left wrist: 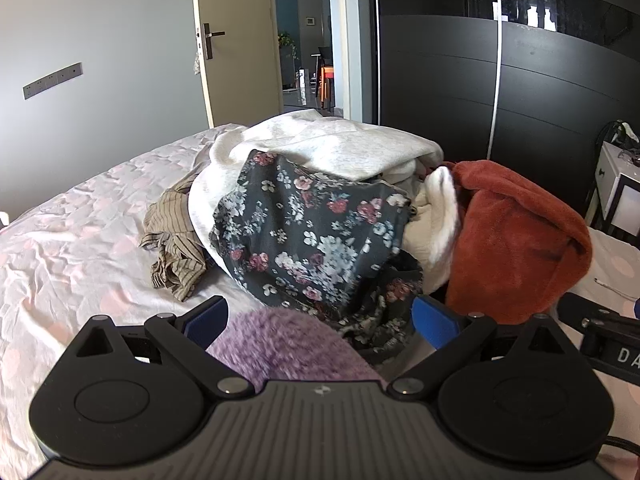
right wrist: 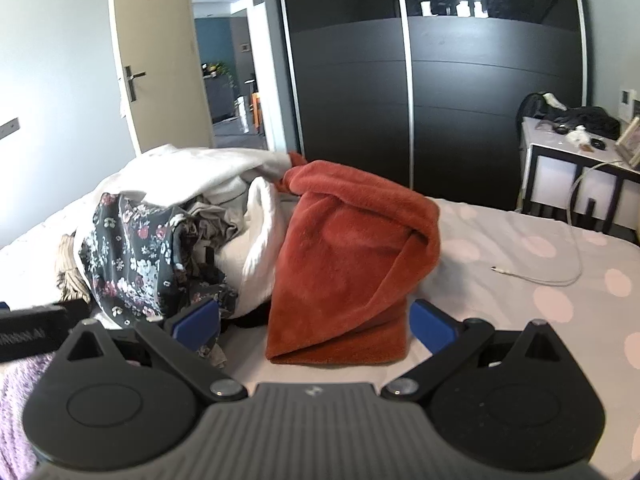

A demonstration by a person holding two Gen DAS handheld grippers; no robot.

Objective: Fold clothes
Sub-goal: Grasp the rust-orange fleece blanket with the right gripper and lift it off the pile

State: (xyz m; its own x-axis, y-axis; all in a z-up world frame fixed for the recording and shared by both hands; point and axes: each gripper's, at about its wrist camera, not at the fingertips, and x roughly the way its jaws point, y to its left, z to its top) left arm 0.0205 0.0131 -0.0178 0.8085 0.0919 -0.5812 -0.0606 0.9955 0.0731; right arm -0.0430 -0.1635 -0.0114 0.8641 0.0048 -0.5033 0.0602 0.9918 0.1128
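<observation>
Left wrist: left gripper (left wrist: 320,320) spread above purple fleece (left wrist: 288,344).

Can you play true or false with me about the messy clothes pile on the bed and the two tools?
1. The left tool is open. True.
2. The rust-red fleece is folded flat in a neat stack. False: it sits bunched in the heap.
3. The flowery dark cloth lies against the pile's front. True.
4. The right tool is squeezing the rust-red fleece. False: it is open, its jaws wide apart on either side of the fleece.
5. A white cable lies on the bed. True.
</observation>
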